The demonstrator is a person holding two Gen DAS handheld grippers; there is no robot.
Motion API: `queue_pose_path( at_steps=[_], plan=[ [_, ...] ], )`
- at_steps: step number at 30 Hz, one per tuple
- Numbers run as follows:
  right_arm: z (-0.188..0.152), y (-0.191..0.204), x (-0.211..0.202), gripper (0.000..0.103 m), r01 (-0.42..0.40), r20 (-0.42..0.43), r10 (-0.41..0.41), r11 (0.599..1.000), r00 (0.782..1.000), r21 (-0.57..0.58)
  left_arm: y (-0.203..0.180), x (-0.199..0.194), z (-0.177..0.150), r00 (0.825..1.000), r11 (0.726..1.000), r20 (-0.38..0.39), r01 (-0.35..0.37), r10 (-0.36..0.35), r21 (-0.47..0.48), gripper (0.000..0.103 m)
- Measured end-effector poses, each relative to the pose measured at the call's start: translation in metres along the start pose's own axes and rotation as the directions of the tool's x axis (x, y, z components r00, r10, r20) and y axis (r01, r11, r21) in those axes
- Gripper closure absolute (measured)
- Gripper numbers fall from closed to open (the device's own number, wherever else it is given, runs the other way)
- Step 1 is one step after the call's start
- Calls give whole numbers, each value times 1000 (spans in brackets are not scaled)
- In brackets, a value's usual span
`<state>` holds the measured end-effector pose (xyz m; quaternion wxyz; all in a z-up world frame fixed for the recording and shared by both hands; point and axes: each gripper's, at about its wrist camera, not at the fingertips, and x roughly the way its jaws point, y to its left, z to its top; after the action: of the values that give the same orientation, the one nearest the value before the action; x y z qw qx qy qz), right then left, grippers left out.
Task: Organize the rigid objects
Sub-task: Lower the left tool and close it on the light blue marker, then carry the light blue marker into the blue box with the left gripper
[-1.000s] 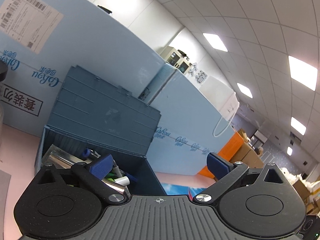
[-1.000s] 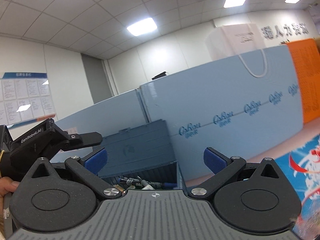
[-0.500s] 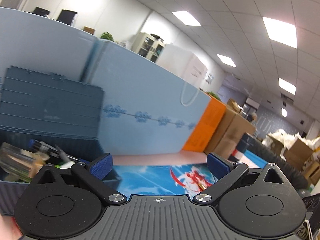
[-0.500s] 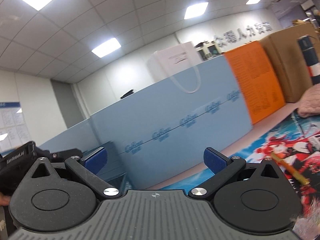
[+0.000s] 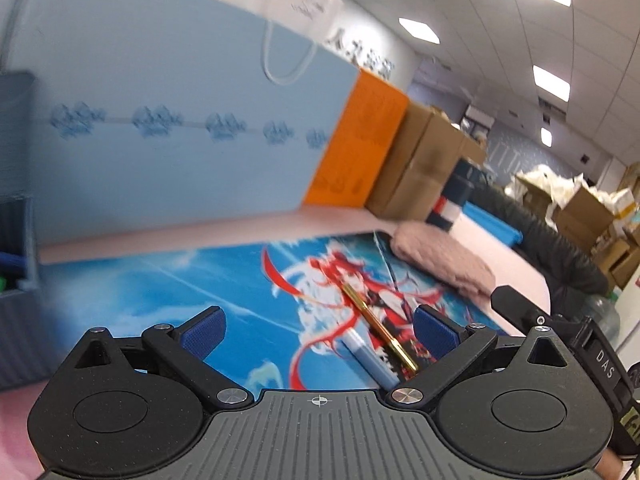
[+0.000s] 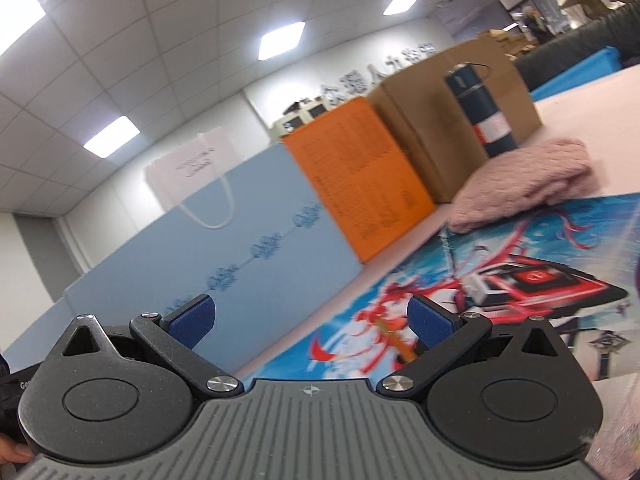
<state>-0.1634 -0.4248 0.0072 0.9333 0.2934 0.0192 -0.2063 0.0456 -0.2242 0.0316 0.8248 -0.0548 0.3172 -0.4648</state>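
Observation:
A gold pen (image 5: 376, 328) and a pale blue marker (image 5: 366, 354) lie side by side on the printed blue mat (image 5: 160, 288), just in front of my left gripper (image 5: 319, 330) and toward its right finger. That gripper is open and holds nothing. The blue storage box (image 5: 16, 280) with items inside shows at the far left edge. In the right wrist view my right gripper (image 6: 310, 322) is open and empty above the mat (image 6: 520, 280). A blurred stretch of the gold pen (image 6: 394, 336) peeks out beside its right finger.
A pink fuzzy cloth (image 5: 440, 256) lies on the mat's far right corner, with a dark flask (image 6: 480, 112) upright behind it. Pale blue cartons (image 5: 160, 100), an orange box (image 5: 360, 140) and brown cartons (image 5: 416, 160) wall off the back of the pink table.
Both views have swung right, away from the open blue storage box and onto the mat. The pens, cloth and flask have come into view. Both grippers stayed open.

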Motion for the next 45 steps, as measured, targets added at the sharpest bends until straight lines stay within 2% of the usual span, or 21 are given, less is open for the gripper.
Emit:
queue_pose_path(
  at_steps=[5,8,9,11,18,20,25,35,45],
  plan=[
    [0,-27,1,0,122,-28,-122,992,992,0,-12,48,-10,993,998,-112,13,-20,-61,5],
    [-4,-40,3,2,188,-58,-187,982,981,11,-20,75,-13,986,995,-163,13,-29,-99,14],
    [-5,-44,3,2,194,-67,-192,981,979,16,-23,84,-14,983,994,-179,11,-30,-106,17],
    [-6,-49,2,2,193,-76,-191,981,979,22,-29,100,-16,977,995,-212,-8,-14,-104,35],
    [-5,-56,2,2,166,-88,-162,986,983,34,-48,132,-23,965,998,-258,-52,41,-38,57],
    [-5,-56,3,2,153,-96,-149,988,984,35,-53,135,-23,966,997,-248,-81,79,4,68],
    [-8,-54,5,2,142,-113,-139,990,984,14,-58,141,-22,960,989,-242,-122,139,85,86],
    [-11,-46,6,2,131,-127,-132,991,983,-22,-37,118,-15,978,997,-193,-77,76,2,88],
    [-21,-17,8,3,51,-172,-59,997,983,-51,-6,69,-6,995,996,-98,-31,22,-87,88]
  ],
)
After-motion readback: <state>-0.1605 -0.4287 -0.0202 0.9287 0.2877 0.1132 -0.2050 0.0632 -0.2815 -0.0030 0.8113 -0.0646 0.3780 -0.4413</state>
